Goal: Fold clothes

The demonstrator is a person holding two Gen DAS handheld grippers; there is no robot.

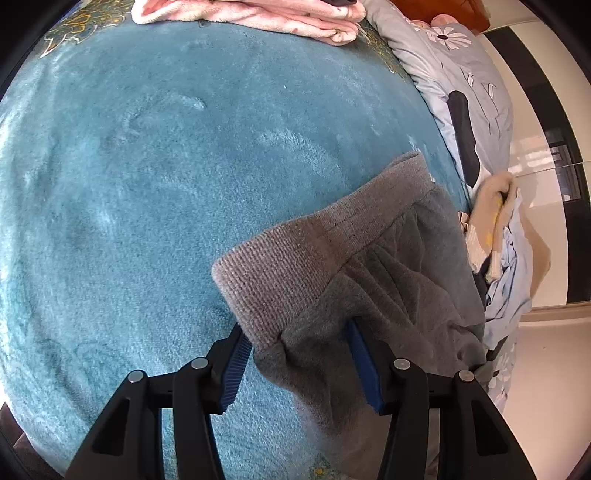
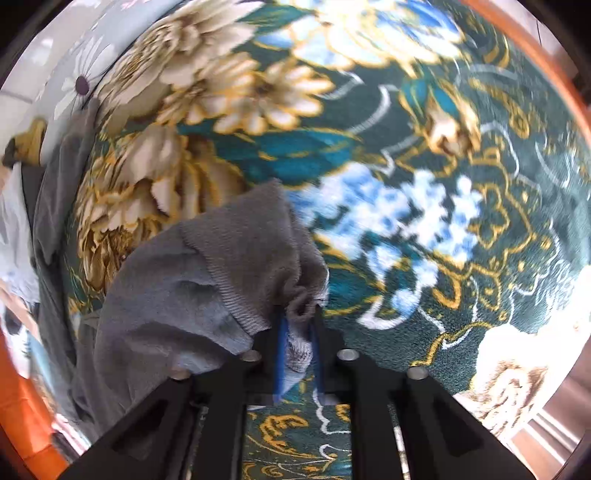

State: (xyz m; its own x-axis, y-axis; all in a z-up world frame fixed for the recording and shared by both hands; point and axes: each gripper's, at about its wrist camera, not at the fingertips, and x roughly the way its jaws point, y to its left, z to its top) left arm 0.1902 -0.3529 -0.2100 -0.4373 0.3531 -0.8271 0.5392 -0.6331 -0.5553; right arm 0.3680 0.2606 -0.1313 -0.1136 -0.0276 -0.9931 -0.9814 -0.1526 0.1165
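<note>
Grey sweatpants (image 1: pixel 369 266), unfolded, lay at 4 o'clock on the teal blanket (image 1: pixel 147 166), the wide-open left gripper (image 1: pixel 299 365) straddling their ribbed waistband (image 1: pixel 295 258), the right gripper (image 2: pixel 297 350) pinching it; folding barely begun.

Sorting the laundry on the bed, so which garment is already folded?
The pink garment at the far edge of the blue blanket lies in neat layers. The grey trousers are loose between the grippers; the pile at the bedside is crumpled.
</note>
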